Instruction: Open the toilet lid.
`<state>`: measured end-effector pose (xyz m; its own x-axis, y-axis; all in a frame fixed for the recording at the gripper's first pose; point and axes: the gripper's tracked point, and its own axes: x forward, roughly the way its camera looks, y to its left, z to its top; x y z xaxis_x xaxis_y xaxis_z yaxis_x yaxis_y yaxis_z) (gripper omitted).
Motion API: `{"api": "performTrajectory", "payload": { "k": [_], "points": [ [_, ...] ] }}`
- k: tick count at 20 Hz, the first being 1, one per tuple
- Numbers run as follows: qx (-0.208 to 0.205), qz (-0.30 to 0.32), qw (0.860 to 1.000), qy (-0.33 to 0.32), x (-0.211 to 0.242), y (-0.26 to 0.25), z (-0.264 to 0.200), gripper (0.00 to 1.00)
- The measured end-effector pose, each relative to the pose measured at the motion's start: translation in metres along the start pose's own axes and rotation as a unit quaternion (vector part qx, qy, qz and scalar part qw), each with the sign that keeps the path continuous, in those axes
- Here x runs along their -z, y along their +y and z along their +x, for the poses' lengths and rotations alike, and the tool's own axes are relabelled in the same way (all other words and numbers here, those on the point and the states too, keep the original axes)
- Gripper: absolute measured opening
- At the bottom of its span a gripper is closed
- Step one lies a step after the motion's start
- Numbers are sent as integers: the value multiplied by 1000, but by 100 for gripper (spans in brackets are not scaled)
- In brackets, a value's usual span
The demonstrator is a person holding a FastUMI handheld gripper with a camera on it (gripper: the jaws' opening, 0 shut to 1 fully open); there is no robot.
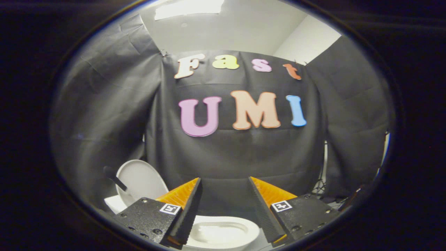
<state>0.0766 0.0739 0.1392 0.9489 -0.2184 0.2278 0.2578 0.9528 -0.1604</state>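
The white toilet lid (139,179) stands raised, leaning back against the black cloth wall to the left of my left finger. A dark handle or strap (114,177) sticks out from its left side. The white toilet bowl (223,232) lies below and between my fingers, its rim and hollow showing. My gripper (224,183) hangs above the bowl, open, with nothing between its orange-and-black fingers (181,195). The fingers touch neither lid nor bowl.
Black cloth walls close the booth on three sides right behind the toilet. Some cables (318,188) lie on the floor at the right, near the cloth's lower edge. A white block (113,204) of the toilet sits below the lid.
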Motion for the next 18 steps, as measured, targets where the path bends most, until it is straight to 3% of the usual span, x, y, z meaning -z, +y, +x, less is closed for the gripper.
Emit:
{"api": "performTrajectory", "payload": {
  "k": [6,10,18],
  "points": [
    [93,19,994,-53,21,-103,-49,78],
    [148,18,988,-31,50,-144,-71,78],
    [162,91,983,2,85,-161,-79,79]
  ]
}}
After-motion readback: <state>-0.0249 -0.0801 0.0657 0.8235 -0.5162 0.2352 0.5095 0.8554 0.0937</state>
